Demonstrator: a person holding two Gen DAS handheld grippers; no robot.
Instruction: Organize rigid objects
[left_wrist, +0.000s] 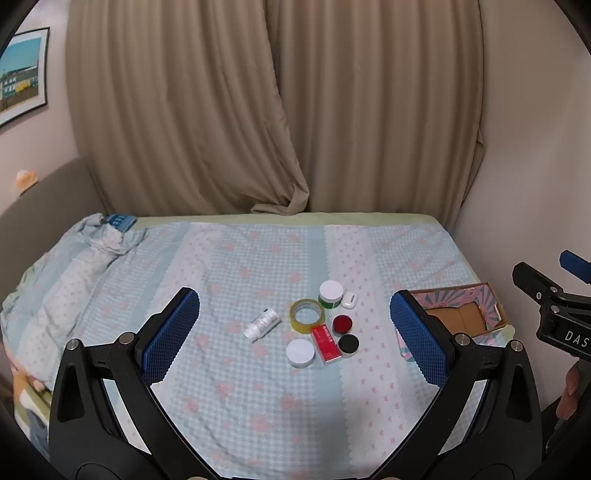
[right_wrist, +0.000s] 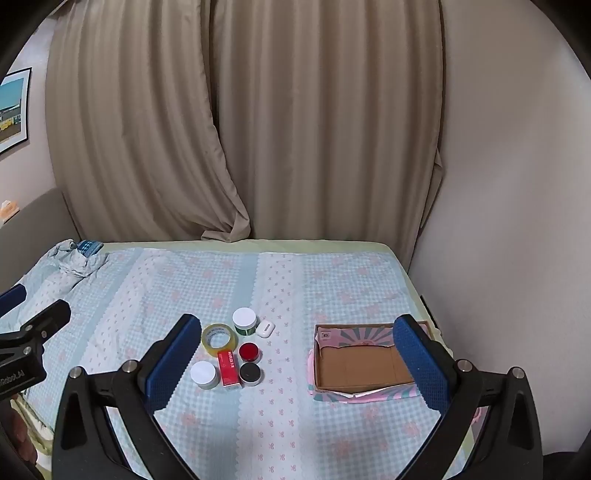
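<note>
A cluster of small items lies on the bedspread: a tape roll (left_wrist: 306, 316), a green jar with a white lid (left_wrist: 330, 293), a white earbud case (left_wrist: 349, 299), a red-lidded jar (left_wrist: 342, 324), a black-lidded jar (left_wrist: 348, 344), a red box (left_wrist: 325, 343) and a white-lidded jar (left_wrist: 300, 352). A small white bottle (left_wrist: 262, 323) lies on its side to their left. My left gripper (left_wrist: 294, 297) hovers open above and short of them, holding nothing. My right gripper (right_wrist: 297, 321) is open too, between the cluster (right_wrist: 229, 369) and an empty cardboard box (right_wrist: 362, 365).
The box sits near the bed's right edge, close to the wall (right_wrist: 498, 221). A bunched blanket (left_wrist: 74, 269) lies at the left of the bed. Beige curtains (left_wrist: 277, 110) hang behind. The bed (right_wrist: 280, 424) has the patterned spread over it.
</note>
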